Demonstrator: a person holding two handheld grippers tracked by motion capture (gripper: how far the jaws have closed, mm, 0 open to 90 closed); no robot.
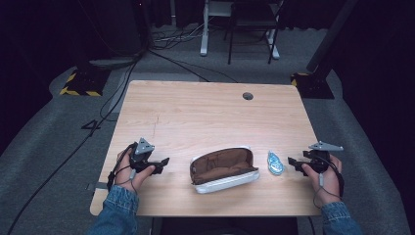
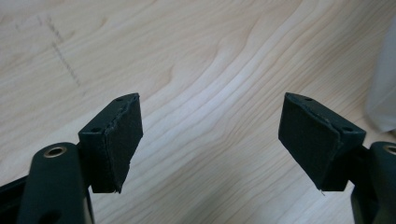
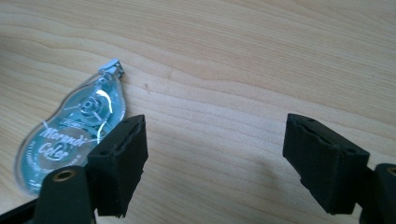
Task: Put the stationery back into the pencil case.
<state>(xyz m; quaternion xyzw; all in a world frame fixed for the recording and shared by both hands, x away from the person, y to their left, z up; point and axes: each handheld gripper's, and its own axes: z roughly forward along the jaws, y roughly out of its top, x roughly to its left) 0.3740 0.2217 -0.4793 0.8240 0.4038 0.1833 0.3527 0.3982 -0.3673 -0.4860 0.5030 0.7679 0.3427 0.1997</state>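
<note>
An open pencil case [image 1: 223, 169], white outside with a brown lining, lies near the table's front edge. To its right lies a clear blue correction-tape dispenser [image 1: 275, 163], also seen close up as the dispenser [image 3: 74, 137] to the left of the right gripper's jaws. My left gripper [image 1: 164, 164] rests low at the table's left, open, with bare wood between its jaws [image 2: 210, 140]. My right gripper [image 1: 292, 162] sits just right of the dispenser, open and holding nothing [image 3: 215, 163]. The case's white edge [image 2: 383, 88] shows at the far right of the left gripper view.
The light wooden table [image 1: 205, 112] has a round cable hole [image 1: 247, 96] near its back edge. Beyond the table are cables on the grey floor, a chair and stand legs [image 1: 249, 29], and yellow-black striped bases [image 1: 78, 83].
</note>
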